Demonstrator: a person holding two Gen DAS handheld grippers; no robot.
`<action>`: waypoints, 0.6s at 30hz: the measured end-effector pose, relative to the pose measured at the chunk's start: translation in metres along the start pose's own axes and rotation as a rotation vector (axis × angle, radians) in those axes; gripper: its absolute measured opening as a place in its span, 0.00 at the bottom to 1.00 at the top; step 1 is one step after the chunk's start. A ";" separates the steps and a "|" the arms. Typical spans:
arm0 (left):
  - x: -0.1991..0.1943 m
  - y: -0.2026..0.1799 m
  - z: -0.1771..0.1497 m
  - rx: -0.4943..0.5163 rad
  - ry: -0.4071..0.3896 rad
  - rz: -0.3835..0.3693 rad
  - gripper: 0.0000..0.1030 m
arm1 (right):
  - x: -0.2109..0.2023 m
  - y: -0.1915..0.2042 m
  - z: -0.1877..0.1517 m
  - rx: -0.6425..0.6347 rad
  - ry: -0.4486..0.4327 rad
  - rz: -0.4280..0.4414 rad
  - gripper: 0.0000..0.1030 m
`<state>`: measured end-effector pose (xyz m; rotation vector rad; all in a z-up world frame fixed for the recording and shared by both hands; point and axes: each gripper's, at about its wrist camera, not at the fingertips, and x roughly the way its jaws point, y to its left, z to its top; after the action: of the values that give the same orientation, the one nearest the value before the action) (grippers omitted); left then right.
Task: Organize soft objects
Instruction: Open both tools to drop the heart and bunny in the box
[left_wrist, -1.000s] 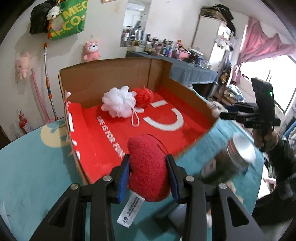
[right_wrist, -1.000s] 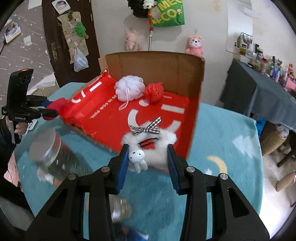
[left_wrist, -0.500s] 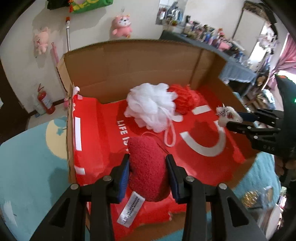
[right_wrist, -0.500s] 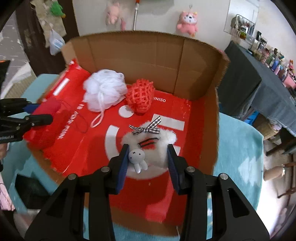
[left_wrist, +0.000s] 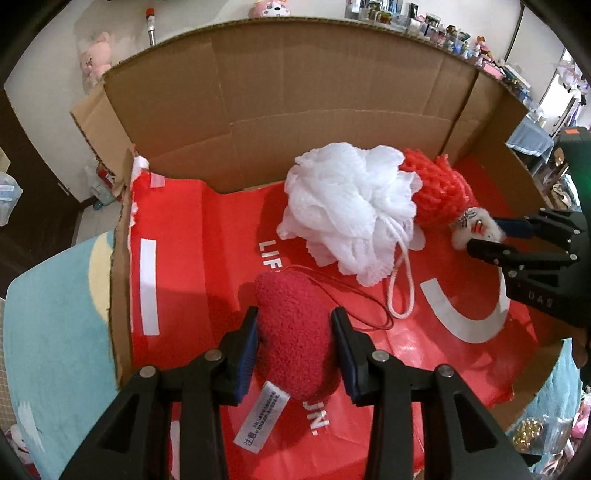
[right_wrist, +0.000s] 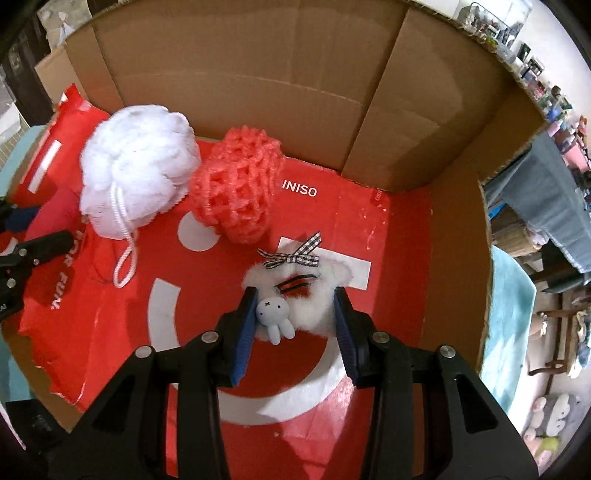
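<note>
Left gripper pinches the light, squashy red plush heart mid-body; right gripper clamps the fluffy white pouch, loofahs at 11 o'clock.

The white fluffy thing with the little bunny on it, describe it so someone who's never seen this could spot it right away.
Look inside the cardboard box lined with a red bag. Near its middle, the right tongs are shut on a white fluffy clip, just in front of the red knitted ball. Unlike the bigger white mesh pouf, it carries a checked bow and a small pale bunny charm.
</note>
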<state>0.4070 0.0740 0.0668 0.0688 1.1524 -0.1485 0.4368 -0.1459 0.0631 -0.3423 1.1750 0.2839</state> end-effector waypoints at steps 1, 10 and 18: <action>0.002 -0.001 0.000 0.001 0.002 0.004 0.40 | 0.002 0.002 0.000 -0.004 0.002 -0.005 0.38; 0.008 -0.002 0.001 -0.003 0.007 0.025 0.41 | 0.006 0.005 0.002 -0.027 -0.002 -0.027 0.39; 0.007 -0.009 0.004 -0.004 0.004 0.026 0.43 | 0.014 0.007 0.000 -0.032 0.008 -0.041 0.42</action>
<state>0.4118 0.0641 0.0617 0.0802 1.1550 -0.1229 0.4389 -0.1389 0.0488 -0.3950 1.1713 0.2660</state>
